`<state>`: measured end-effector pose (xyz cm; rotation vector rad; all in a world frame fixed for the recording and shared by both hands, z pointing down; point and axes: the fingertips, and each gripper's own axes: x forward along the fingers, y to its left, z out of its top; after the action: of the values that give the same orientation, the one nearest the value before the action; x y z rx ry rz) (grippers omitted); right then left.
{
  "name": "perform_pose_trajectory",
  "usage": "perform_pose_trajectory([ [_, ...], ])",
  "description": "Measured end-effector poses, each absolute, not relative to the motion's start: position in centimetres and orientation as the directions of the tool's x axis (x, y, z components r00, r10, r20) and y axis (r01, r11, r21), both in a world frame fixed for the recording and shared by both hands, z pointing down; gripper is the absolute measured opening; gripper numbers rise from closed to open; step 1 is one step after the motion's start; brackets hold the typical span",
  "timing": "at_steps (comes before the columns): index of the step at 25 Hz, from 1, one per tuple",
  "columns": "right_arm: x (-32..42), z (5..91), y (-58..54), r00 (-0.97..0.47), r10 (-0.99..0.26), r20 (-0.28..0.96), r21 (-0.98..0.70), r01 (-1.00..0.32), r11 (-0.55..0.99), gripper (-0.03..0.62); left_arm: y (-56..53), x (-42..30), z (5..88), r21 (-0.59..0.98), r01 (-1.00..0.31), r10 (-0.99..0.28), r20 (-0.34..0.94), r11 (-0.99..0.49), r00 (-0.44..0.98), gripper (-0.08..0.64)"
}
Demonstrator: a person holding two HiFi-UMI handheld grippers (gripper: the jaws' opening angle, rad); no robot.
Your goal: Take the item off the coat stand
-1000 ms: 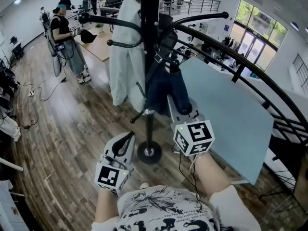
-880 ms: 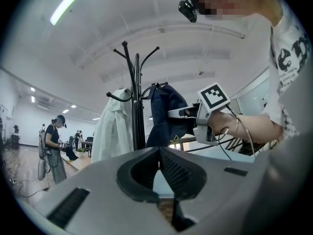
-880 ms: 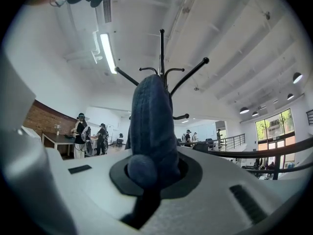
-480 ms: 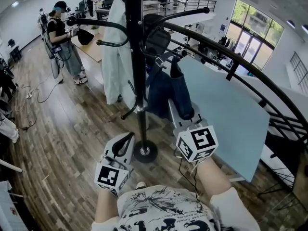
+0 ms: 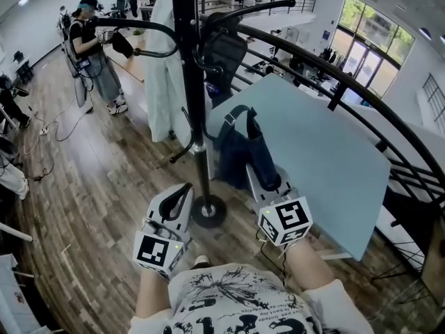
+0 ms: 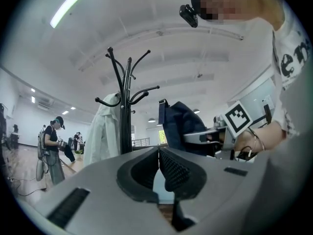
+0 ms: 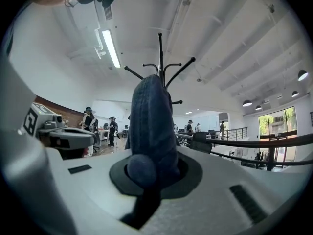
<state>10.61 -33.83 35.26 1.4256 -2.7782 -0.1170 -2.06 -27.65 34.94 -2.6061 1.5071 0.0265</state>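
Observation:
In the head view the black coat stand (image 5: 185,82) rises in front of me, with a white coat (image 5: 162,68) and a black bag (image 5: 227,53) hanging on its arms. My right gripper (image 5: 269,184) is shut on a dark blue denim item (image 5: 240,150), which hangs low, right of the pole, its strap loop off the hooks. The right gripper view shows that denim item (image 7: 151,124) pinched between the jaws of the right gripper (image 7: 150,174), the stand (image 7: 160,58) behind it. The left gripper (image 5: 185,188) is held near the stand's base, and in its own view the left gripper (image 6: 158,155) is shut with nothing in it.
A large pale blue panel (image 5: 316,162) lies on the right, backed by a black curved railing (image 5: 348,82). The stand's round base (image 5: 208,211) rests on the wood floor. A person (image 5: 94,58) stands at the far left, near cables on the floor (image 5: 42,141).
The denim item has come down off the stand's hook and toward me in the right gripper. The left gripper has hardly moved.

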Motion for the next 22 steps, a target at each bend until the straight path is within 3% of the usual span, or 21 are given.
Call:
perform_pose_trajectory([
  [10, 10.9, 39.8, -33.1, -0.608, -0.794, 0.016, 0.018, -0.794, 0.608, 0.017, -28.5, -2.9, 34.9, -0.095, -0.879, -0.877, -0.073, -0.467, 0.474, 0.005],
  [22, 10.6, 38.7, -33.2, -0.626, -0.779, -0.02, 0.041, -0.779, 0.625, 0.012, -29.8, -3.3, 35.1, -0.081, -0.884, -0.882, -0.071, -0.461, 0.467, 0.005],
])
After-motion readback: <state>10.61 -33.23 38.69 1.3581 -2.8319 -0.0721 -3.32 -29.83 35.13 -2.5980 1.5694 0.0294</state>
